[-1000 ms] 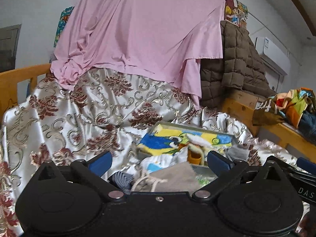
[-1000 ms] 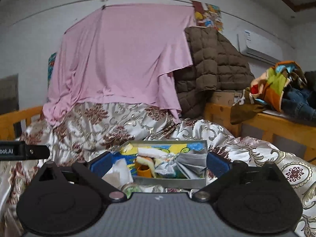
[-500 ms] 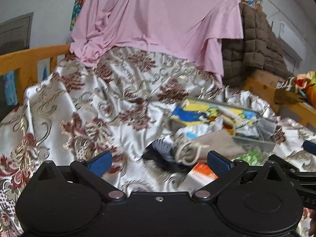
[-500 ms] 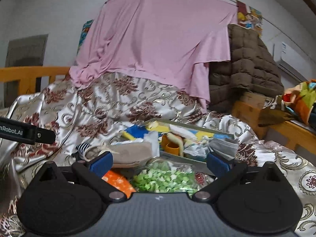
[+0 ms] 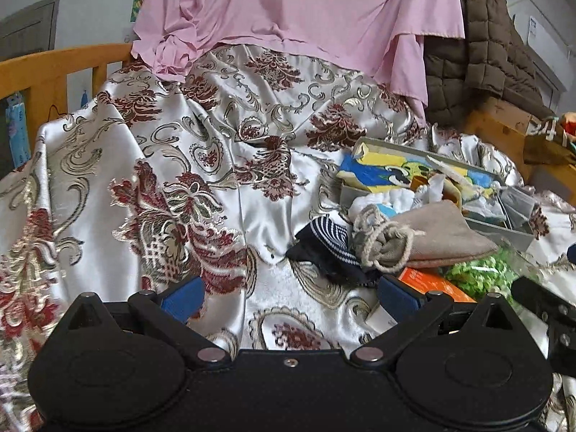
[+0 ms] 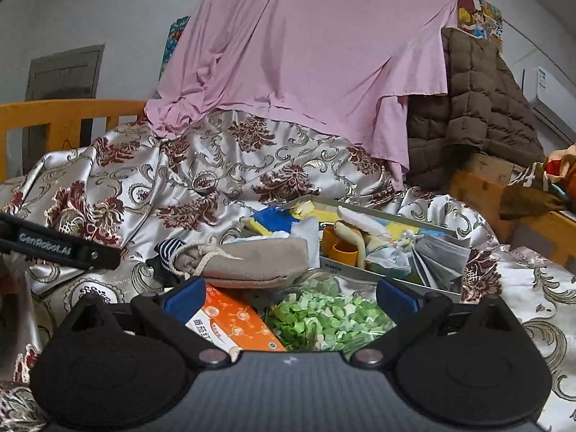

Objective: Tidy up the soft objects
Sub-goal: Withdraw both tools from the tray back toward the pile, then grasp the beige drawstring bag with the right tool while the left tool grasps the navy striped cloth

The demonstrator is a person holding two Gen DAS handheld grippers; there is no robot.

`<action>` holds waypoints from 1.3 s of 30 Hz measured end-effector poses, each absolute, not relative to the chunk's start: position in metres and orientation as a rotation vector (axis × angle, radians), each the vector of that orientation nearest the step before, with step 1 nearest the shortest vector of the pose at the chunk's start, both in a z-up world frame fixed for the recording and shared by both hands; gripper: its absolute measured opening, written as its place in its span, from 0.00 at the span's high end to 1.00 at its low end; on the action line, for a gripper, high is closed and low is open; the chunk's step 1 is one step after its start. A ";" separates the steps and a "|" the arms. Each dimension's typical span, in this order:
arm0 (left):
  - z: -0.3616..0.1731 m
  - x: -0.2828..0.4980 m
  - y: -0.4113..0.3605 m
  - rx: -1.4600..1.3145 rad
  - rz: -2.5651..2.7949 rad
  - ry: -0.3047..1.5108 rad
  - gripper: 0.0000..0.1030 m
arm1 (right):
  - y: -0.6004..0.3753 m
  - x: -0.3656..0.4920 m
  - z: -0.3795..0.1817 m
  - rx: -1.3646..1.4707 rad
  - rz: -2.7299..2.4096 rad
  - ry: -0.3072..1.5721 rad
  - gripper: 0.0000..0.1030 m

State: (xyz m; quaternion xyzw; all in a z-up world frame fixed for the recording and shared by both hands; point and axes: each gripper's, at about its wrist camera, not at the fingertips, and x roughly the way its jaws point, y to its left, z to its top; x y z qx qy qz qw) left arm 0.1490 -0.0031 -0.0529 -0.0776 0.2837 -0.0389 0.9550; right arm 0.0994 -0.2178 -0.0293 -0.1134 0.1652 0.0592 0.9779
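Right wrist view: the right gripper hangs with jaws wide apart and empty over an orange box and a bag of green bits on the bed. Just beyond, a beige pouch lies across the box, its drawstring end touching a striped cloth. Behind stands a tray stuffed with soft items. In the left wrist view, the left gripper is also spread and empty over bare satin, left of the pile. Risks, as judgement: a grab could catch the slick bedcover too, snag the pouch cord and drag the cloth along, or close on the rigid box.
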 end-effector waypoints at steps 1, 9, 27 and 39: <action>-0.056 0.153 -0.003 -0.168 -0.079 0.578 0.01 | -0.217 0.101 -0.031 -0.228 0.118 0.333 0.00; -0.065 0.178 -0.005 -0.191 -0.111 0.538 0.01 | -0.220 0.110 -0.034 -0.147 0.157 0.321 0.00; -0.080 0.222 -0.003 -0.021 -0.385 0.458 0.01 | -0.217 0.158 -0.025 -0.158 0.221 0.330 0.00; -0.098 0.244 0.009 -0.164 -0.479 0.541 0.01 | -0.199 0.199 -0.039 -0.242 0.281 0.475 0.10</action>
